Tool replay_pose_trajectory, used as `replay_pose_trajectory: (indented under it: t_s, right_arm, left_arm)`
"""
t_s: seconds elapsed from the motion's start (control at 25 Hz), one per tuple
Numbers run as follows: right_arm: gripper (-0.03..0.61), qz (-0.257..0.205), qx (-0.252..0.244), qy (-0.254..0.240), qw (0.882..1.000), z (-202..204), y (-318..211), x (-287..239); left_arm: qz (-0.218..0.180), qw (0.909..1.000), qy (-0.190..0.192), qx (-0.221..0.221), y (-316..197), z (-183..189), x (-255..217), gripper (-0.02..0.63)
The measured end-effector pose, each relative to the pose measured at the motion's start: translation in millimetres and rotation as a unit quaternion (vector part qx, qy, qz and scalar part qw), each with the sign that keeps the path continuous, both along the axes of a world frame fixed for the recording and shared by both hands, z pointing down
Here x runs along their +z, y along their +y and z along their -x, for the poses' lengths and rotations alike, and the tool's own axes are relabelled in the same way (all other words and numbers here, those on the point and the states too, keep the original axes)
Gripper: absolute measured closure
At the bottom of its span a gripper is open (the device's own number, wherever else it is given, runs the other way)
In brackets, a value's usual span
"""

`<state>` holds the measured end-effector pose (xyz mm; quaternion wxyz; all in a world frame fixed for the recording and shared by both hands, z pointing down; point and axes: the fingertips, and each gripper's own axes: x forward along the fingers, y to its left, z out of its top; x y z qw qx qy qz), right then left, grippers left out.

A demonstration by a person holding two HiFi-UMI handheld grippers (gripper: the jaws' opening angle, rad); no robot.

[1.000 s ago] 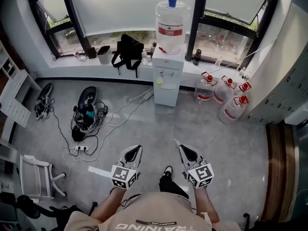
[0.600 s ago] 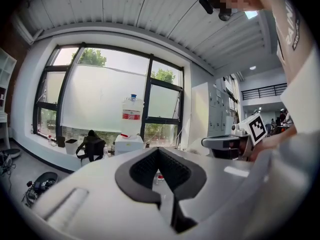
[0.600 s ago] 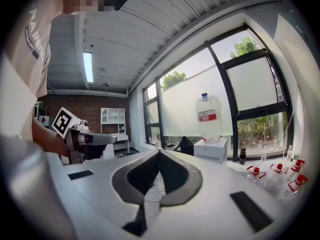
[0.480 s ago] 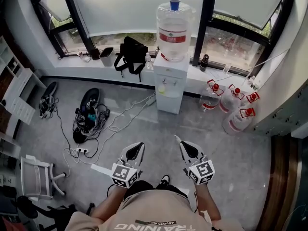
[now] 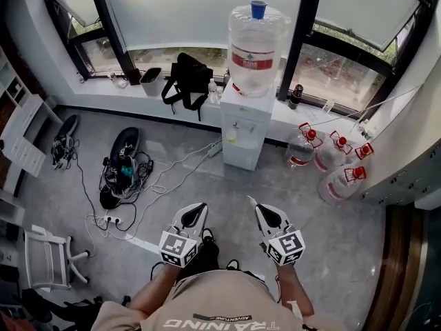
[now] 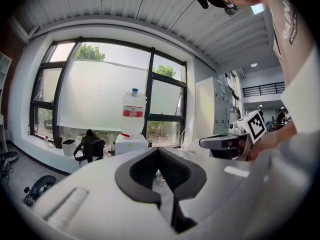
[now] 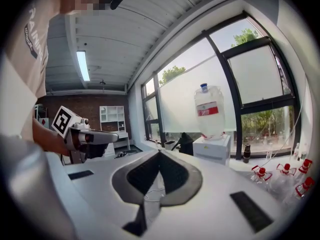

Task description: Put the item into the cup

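Observation:
No cup and no item to go into one can be picked out in any view. In the head view my left gripper (image 5: 200, 207) and my right gripper (image 5: 252, 203) are held side by side in front of the person's body, above the grey floor. Both point toward the water dispenser (image 5: 242, 125). The left gripper (image 6: 159, 149) has its jaws meeting at the tips with nothing between them. The right gripper (image 7: 160, 152) is shut the same way and holds nothing. Each gripper view shows the other gripper off to one side.
The white dispenser carries a large water bottle (image 5: 256, 45) and stands against the window wall. Spare jugs (image 5: 332, 163) sit to its right. A black bag (image 5: 187, 75) and a dark container (image 5: 149, 77) rest on the sill. Cables and a power strip (image 5: 120, 179) lie left, by a white chair (image 5: 45, 257).
The person has stepped forward, so the dispenser and window wall look a little closer. Both grippers keep the same pose and stay shut.

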<state>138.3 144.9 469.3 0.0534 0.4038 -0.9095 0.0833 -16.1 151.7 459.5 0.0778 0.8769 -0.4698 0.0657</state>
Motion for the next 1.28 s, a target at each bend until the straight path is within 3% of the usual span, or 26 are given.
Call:
replay_pose_trajectory:
  t_s: [0.24,0.6,0.92,1.28]
  right_arm:
    - [0.568,-0.005,0.010,0.011,1.000,26.1,-65.9,-7.7]
    - [0.566,-0.004,0.051,0.018,0.999,70.0,-149.7,-5.2]
    - [0.568,0.015,0.044,0.038,0.998,94.2,-189.0,9.0]
    - [0.566,0.024,0.041,0.024,0.999,81.6,-253.0,21.5]
  left_arm:
    - [-0.023,0.9997,0.007,-0.001,-71.9,31.9,-9.5,0.606]
    - [-0.042,0.9982,0.011,0.041,-173.4,70.7,-12.3,0.606]
    - [-0.021,0.9978,0.018,0.060,-230.9,80.3,2.9,0.606]
    - [0.003,0.9982,0.009,0.059,-283.8,68.0,17.5,0.606]
